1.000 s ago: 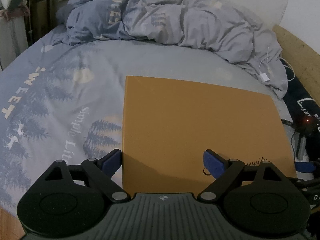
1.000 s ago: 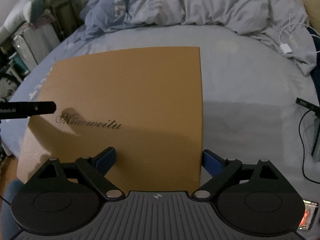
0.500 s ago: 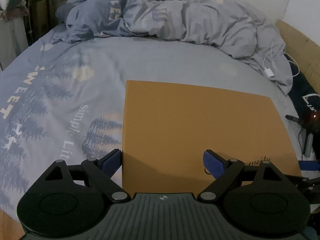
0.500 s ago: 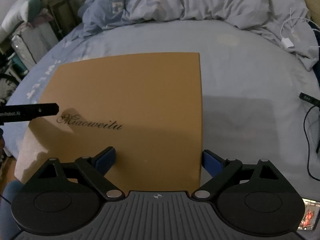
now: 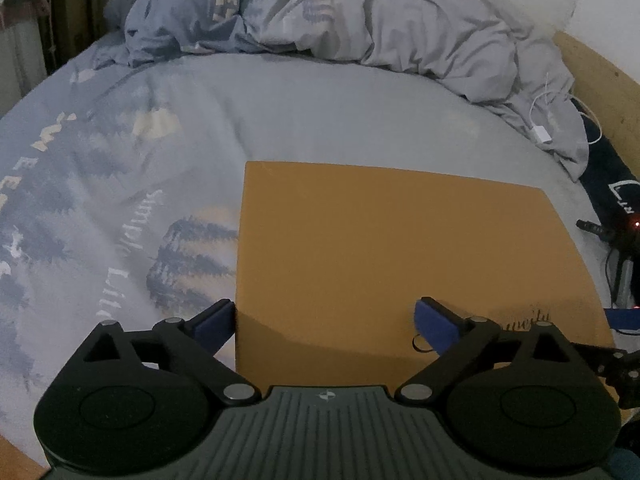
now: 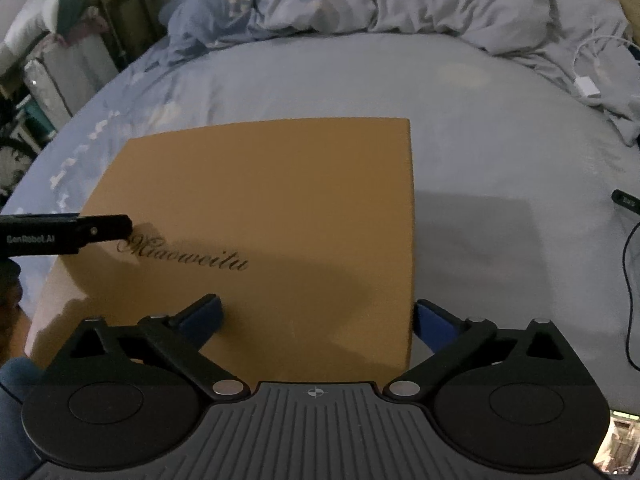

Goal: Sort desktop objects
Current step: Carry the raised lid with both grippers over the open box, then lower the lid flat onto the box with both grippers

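Observation:
A flat orange-brown box (image 5: pixel 400 256) with black script lettering lies on the bed; it also shows in the right wrist view (image 6: pixel 272 216). My left gripper (image 5: pixel 324 320) is open over the box's near left corner, one finger off its left edge. My right gripper (image 6: pixel 316 316) is open over the near right corner, one finger off the right edge. The left gripper's black finger (image 6: pixel 68 232) shows at the left of the right wrist view. Both grippers are empty.
The box rests on a grey-blue printed bedsheet (image 5: pixel 120 168). A crumpled duvet (image 5: pixel 360 20) lies at the far end. A white charger and cable (image 5: pixel 540 132) lie at the right, with black cables (image 6: pixel 628 264) and a wooden bed frame (image 5: pixel 600 76).
Both views have drawn back and up slightly; the box sits a little lower and smaller in frame. Both grippers stay open.

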A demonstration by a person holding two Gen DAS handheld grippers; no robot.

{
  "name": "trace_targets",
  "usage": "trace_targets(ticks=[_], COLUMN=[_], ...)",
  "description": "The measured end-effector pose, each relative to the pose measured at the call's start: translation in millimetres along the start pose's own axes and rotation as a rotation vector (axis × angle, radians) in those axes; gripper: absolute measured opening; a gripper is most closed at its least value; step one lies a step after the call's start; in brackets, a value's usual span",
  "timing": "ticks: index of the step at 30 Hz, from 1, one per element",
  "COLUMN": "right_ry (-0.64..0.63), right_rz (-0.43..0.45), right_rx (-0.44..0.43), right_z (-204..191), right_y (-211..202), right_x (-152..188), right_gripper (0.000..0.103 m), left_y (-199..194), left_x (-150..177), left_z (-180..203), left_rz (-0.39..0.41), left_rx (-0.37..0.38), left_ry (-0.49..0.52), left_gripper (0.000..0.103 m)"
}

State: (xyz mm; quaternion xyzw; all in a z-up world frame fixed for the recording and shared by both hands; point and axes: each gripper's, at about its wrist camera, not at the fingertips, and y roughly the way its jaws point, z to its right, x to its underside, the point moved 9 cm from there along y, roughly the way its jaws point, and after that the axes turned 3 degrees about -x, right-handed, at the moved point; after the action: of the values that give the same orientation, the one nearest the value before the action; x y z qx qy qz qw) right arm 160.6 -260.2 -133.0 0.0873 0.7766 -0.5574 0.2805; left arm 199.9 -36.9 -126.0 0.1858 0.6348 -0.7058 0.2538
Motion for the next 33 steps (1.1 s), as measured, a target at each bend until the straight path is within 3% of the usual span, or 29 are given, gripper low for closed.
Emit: trace_targets(ticks=[13, 33], right_ry=[0.032, 0.057], right_rz=[-0.042, -0.007], right_rx=[-0.027, -0.011], right_z=[7.7, 6.4], right_y=[21.0, 10.9], right_x=[-0.4, 0.0], right_gripper=[0.103, 0.103], left_y=[18.0, 10.9], left_x=[-0.8, 0.8], left_z=[-3.8, -10.0], left_rz=[0.006, 0.019], left_rx=[0.030, 0.070], left_ry=[-0.016, 0.001], left_gripper=[0.103, 0.103])
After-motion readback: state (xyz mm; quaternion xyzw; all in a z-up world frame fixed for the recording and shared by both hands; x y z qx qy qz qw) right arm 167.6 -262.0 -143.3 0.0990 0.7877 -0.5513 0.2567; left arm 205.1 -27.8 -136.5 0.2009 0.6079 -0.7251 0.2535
